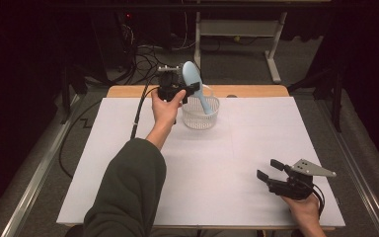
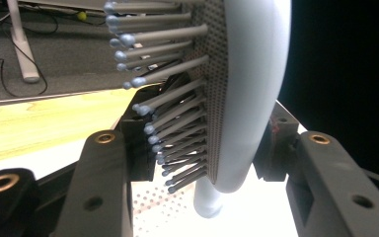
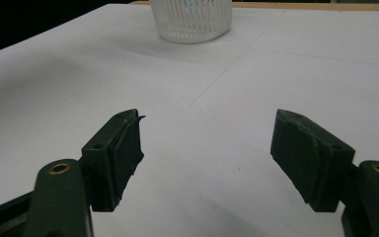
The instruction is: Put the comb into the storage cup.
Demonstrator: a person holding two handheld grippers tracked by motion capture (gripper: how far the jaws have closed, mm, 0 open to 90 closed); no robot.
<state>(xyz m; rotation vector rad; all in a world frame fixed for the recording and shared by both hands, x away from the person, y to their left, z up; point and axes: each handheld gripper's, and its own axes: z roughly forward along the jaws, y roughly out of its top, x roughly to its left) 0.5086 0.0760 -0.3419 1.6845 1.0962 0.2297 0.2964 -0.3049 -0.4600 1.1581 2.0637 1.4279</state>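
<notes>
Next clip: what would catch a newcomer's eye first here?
The pale blue hairbrush, clamped in the left gripper at the table's far edge, its handle dipping into a clear ribbed basket. In the left gripper view its bristles loom large. The right gripper sits open near the front right.

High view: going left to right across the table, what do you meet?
Left gripper shut on a pale blue hairbrush → clear ribbed basket that the brush handle dips into → right gripper, open, over the white table.
</notes>
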